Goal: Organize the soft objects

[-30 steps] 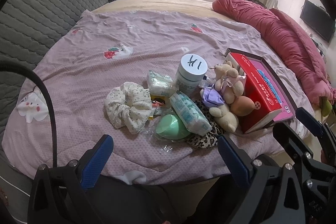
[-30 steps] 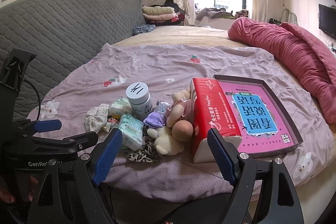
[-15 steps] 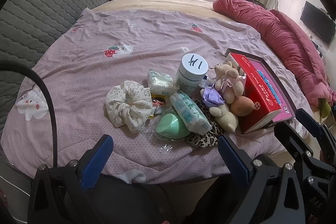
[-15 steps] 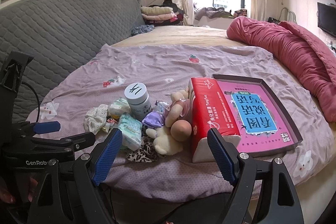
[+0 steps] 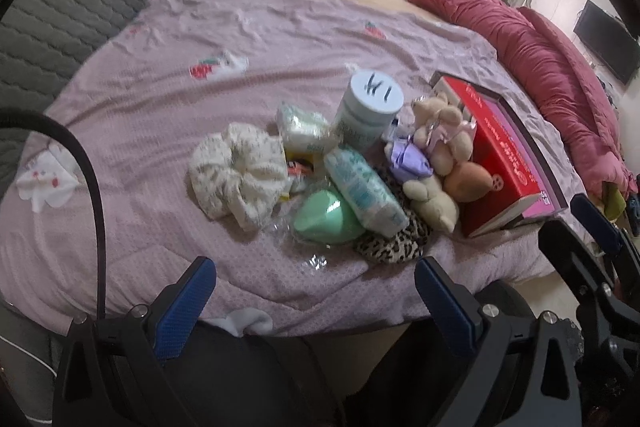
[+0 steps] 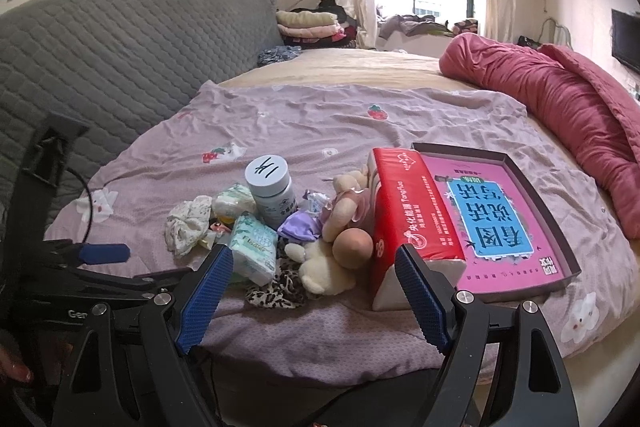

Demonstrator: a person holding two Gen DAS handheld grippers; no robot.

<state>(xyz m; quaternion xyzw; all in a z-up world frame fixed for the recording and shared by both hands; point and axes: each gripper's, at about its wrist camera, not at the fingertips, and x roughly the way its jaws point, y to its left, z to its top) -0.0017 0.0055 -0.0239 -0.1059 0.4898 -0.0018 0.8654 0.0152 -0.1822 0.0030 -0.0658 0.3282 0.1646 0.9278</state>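
A pile of small items lies on the lilac bed sheet [image 5: 160,75]: a white floral scrunchie [image 5: 240,179], a green sponge [image 5: 324,217], a tissue pack [image 5: 364,191], a leopard scrunchie [image 5: 394,243], cream plush bears [image 5: 436,147], a purple bow [image 5: 408,159], a peach puff [image 5: 468,181] and a white jar [image 5: 370,111]. A red tissue box [image 6: 404,211] leans on a pink-lined box lid [image 6: 500,211]. My left gripper [image 5: 316,301] is open and empty, short of the pile. My right gripper [image 6: 312,291] is open and empty, before the bears [image 6: 332,227].
A grey quilted headboard [image 6: 120,59] runs along the left. A rolled red duvet [image 6: 560,99] lies at the right. Folded clothes [image 6: 308,25] are stacked at the far end by the window. The bed's near edge is just under both grippers.
Both grippers have moved slightly closer to the pile; the left wrist view has tilted a little. Nothing was taken hold of.
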